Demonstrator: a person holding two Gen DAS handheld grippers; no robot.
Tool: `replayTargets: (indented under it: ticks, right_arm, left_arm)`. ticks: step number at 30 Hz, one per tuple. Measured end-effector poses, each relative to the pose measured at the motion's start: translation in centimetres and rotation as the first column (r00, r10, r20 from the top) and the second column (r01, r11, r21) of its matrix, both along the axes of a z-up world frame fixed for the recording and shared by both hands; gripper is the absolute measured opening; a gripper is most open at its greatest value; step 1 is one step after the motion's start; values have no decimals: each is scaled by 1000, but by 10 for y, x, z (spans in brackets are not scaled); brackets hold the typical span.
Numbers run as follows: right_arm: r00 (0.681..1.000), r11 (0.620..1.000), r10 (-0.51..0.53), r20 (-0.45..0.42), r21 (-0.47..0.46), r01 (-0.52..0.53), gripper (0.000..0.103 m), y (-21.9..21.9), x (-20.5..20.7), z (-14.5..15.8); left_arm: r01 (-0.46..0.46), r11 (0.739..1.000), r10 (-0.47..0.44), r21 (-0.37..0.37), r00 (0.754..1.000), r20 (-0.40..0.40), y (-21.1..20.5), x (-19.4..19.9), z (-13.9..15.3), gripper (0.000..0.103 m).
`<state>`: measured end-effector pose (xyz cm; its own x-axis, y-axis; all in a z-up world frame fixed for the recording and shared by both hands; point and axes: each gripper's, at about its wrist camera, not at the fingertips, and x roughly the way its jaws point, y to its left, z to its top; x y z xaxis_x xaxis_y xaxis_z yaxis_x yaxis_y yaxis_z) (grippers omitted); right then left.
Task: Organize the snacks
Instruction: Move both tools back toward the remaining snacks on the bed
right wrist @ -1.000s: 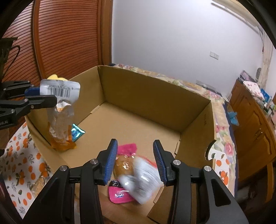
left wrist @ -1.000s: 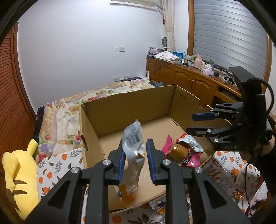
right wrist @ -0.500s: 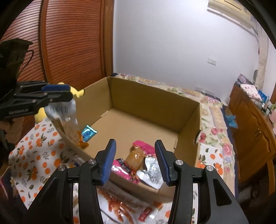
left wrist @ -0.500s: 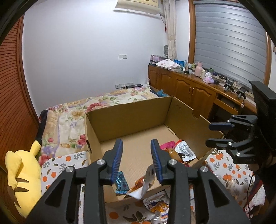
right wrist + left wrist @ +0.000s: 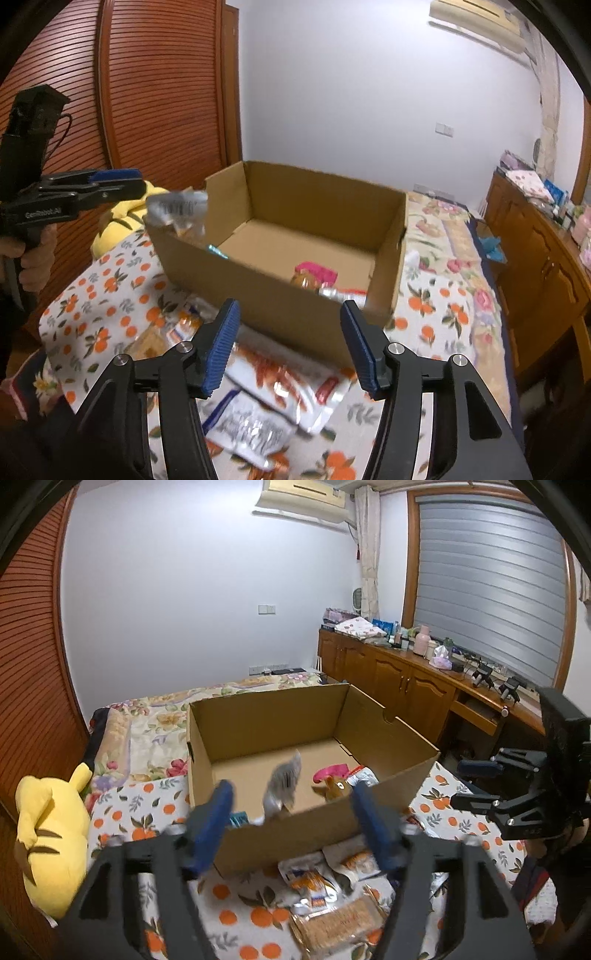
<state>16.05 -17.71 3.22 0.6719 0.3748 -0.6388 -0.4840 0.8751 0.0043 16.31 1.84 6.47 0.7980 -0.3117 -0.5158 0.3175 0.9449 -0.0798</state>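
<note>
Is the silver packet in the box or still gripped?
Released: the silver packet stands blurred at the box's near wall, beyond the wide-open left gripper. Settled or falling: cannot tell.

Left wrist view: near cardboard box (image 5: 317, 823), faces window-side cabinets. Right wrist view: near, faces slatted wardrobe (image 5: 159, 92). Both share box, orange-print cloth (image 5: 147, 812).

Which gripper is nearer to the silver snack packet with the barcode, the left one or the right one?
Left. The left gripper is open just beside the silver packet, which sits at the cardboard box's near-left corner. The right gripper is open farther back, over loose packets outside.
</note>
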Motion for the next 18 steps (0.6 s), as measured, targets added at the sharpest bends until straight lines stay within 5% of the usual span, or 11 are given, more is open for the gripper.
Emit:
replayTargets:
  ticks: [18]
  right_arm:
    - [990,998,-62,-130,17,65,56,-32,-73,-70]
  left_arm:
    - [-5,1000,7,18,996,-89,-21,-61,-77,74]
